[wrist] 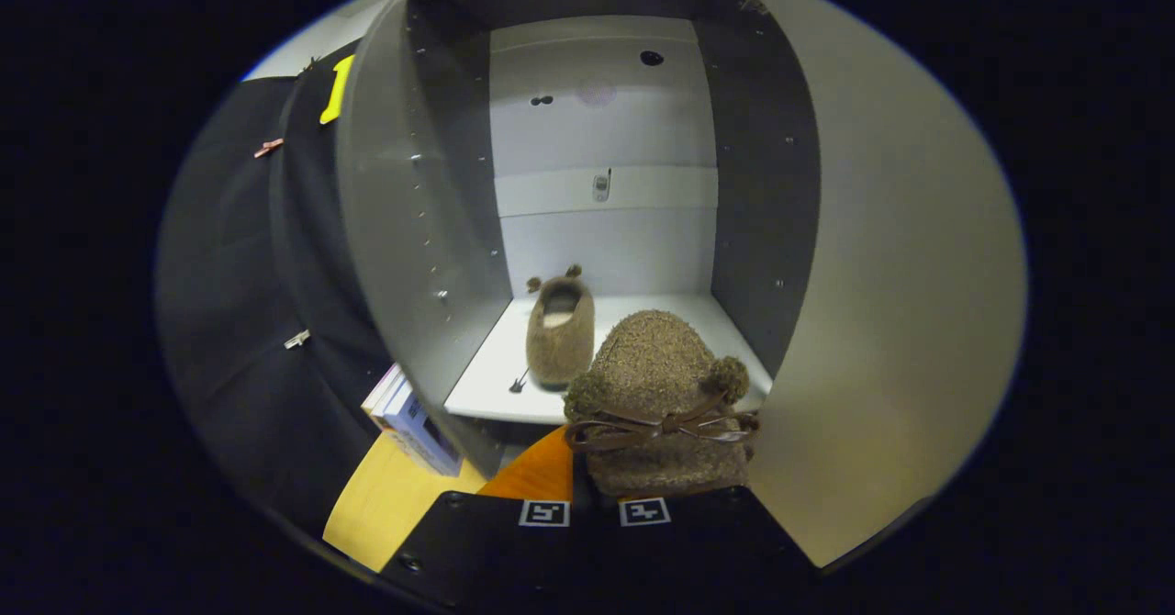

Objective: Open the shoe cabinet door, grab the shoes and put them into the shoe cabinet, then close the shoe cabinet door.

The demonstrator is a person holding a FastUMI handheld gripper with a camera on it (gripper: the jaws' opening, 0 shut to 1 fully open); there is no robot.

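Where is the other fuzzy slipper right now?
In the gripper view, the first slipper stands on the cabinet floor, toward its left wall. It is beyond the second slipper, which the fingers hold at the cabinet's front edge.

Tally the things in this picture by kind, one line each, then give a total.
Brown fuzzy slippers: 2, one on the cabinet shelf, one held in the gripper jaws
Shoe cabinet: 1
Books beside the cabinet: 1 stack
Total: 4

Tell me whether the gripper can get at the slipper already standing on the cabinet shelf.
Probably not as things stand: the gripper is shut on the fuzzy brown slipper, which sits between it and the shelved slipper. The open cabinet itself leaves the way free.
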